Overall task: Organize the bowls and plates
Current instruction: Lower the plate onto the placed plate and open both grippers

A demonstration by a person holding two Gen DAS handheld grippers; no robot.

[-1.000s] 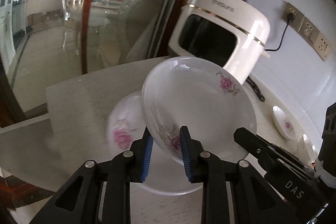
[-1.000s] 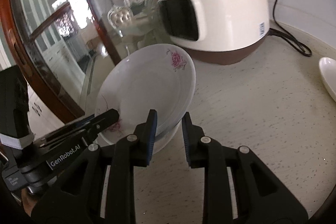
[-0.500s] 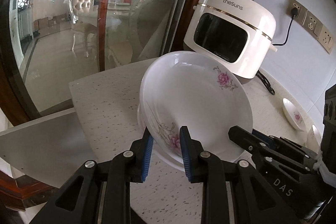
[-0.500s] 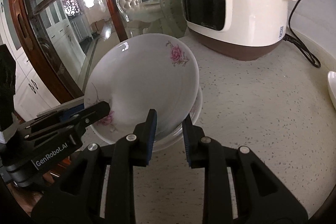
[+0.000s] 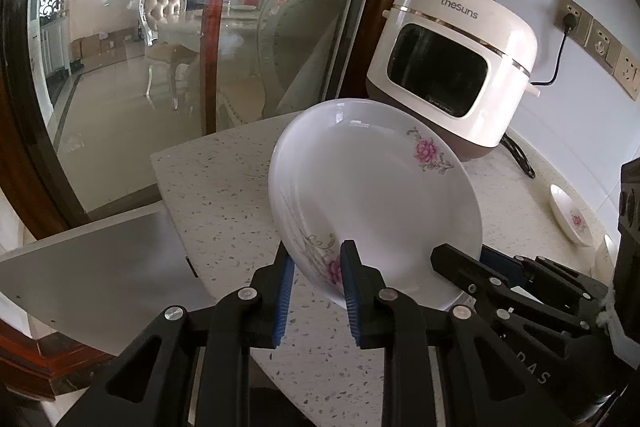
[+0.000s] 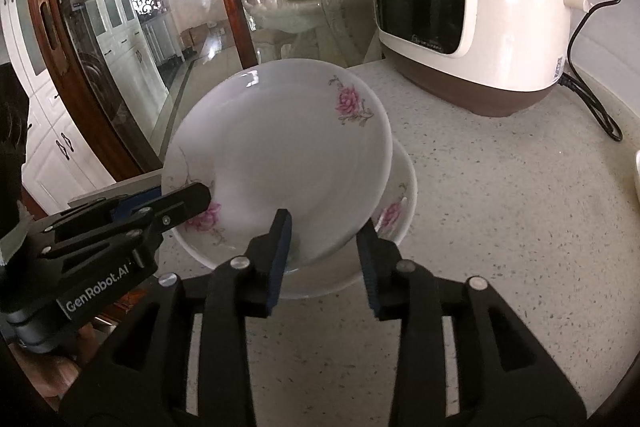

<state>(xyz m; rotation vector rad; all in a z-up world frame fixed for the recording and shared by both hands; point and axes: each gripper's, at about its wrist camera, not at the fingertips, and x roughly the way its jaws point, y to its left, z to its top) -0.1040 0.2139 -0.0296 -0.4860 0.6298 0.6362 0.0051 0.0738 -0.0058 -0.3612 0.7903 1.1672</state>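
Left gripper [image 5: 316,283] pinches the plate's [image 6: 280,155] near rim, tilting it onto the dish [image 6: 396,215] below; right gripper [image 6: 324,251] is opening around its edge, apparently letting go to stack it.

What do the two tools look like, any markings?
Both are matte black with angular, cut-out frames, silver screw heads and blue ribbed pads. The left tool carries white "GenRobot.AI" lettering on its side, read from the right wrist view. The right tool shows white "DAS" lettering in the left wrist view.
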